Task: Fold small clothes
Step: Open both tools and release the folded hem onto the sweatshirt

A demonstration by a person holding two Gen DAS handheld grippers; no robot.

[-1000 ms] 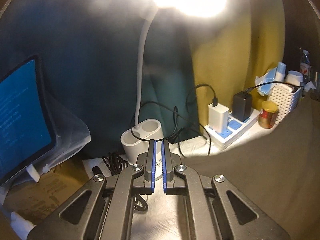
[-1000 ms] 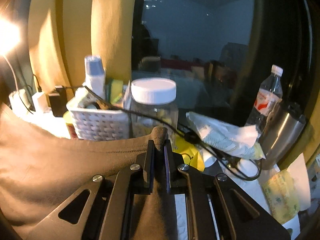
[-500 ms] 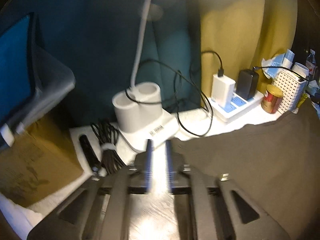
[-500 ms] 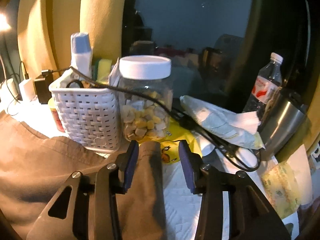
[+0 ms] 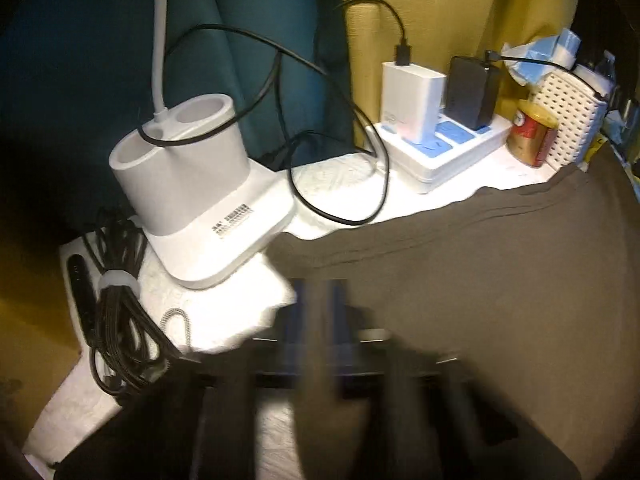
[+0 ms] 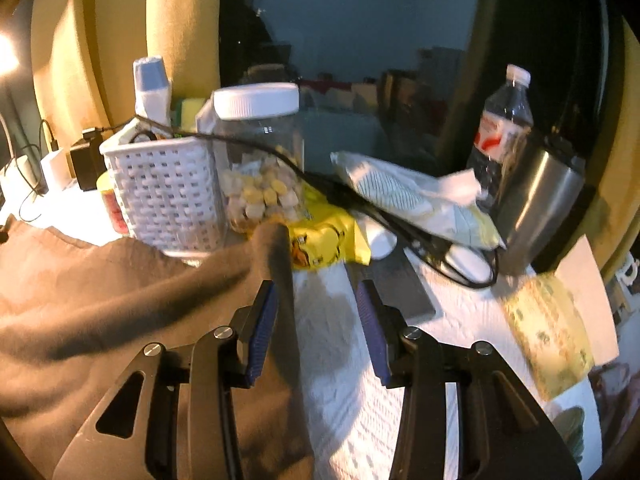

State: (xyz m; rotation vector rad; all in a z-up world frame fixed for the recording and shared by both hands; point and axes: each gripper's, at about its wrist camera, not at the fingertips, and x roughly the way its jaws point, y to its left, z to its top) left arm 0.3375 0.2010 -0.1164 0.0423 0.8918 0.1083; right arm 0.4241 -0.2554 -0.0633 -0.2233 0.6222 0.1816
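Observation:
A brown garment [image 5: 480, 300] lies spread over the white table cover and fills the right half of the left wrist view. My left gripper [image 5: 318, 304] is blurred, its blue pads close together and shut right at the garment's left edge. The blur hides whether cloth is pinched. In the right wrist view the same garment [image 6: 100, 300] lies to the left, with one corner [image 6: 274, 248] standing up by the left finger. My right gripper [image 6: 318, 312] is open. A strip of cloth runs along its left pad, and the pads do not press on it.
A white lamp base [image 5: 192, 184], a bundled black cable [image 5: 116, 320] and a power strip [image 5: 440, 148] with chargers stand behind the garment. A white basket [image 6: 168, 196], a lidded jar [image 6: 260, 160], a yellow packet [image 6: 324, 244], a water bottle [image 6: 504, 128] and a steel tumbler [image 6: 544, 200] crowd the right side.
My left gripper dropped and tilted down to the garment's edge, opening briefly and closing again. My right gripper opened and let go of the cloth corner it was pinching.

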